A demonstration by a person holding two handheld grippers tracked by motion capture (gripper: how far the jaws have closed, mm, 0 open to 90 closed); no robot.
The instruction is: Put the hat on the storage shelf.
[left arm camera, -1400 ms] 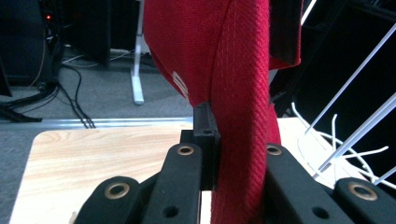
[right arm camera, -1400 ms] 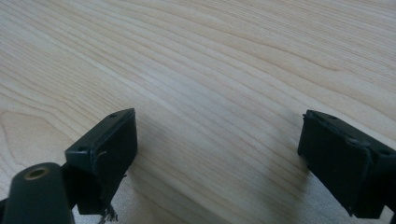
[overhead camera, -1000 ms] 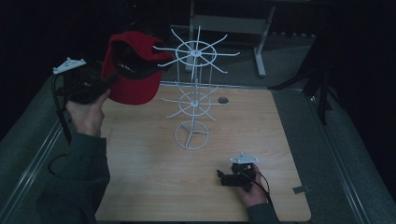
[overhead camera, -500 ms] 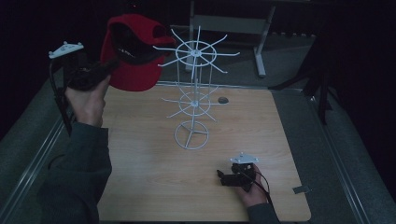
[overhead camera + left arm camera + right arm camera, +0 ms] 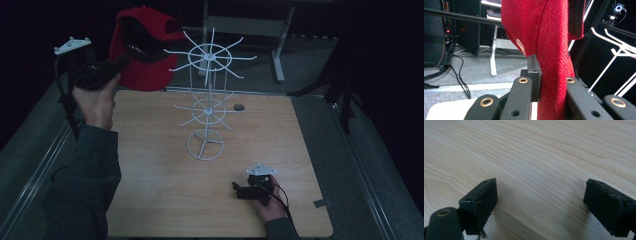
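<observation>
A red cap [image 5: 142, 55] hangs in the air at the upper left, just left of the top ring of a white wire rack [image 5: 207, 95]. My left gripper [image 5: 122, 62] is shut on the cap; in the left gripper view the red cloth [image 5: 551, 50] is pinched between the black jaws, with the rack's white hooks [image 5: 614, 47] to the right. The rack stands upright at the table's middle on a round base [image 5: 205, 145]. My right gripper [image 5: 239, 190] rests low near the table's front edge, its jaws wide apart over bare wood [image 5: 539, 170].
The wooden table [image 5: 150, 200] has a small dark disc [image 5: 239, 107] behind the rack. A metal frame with legs [image 5: 277, 45] stands beyond the far edge. A dark stand [image 5: 345, 95] sits off the right side. A small metal tab [image 5: 322, 203] lies off the table's front right corner.
My left gripper has lifted the cap upward and a little toward the rack's top hooks. The right gripper has stayed put.
</observation>
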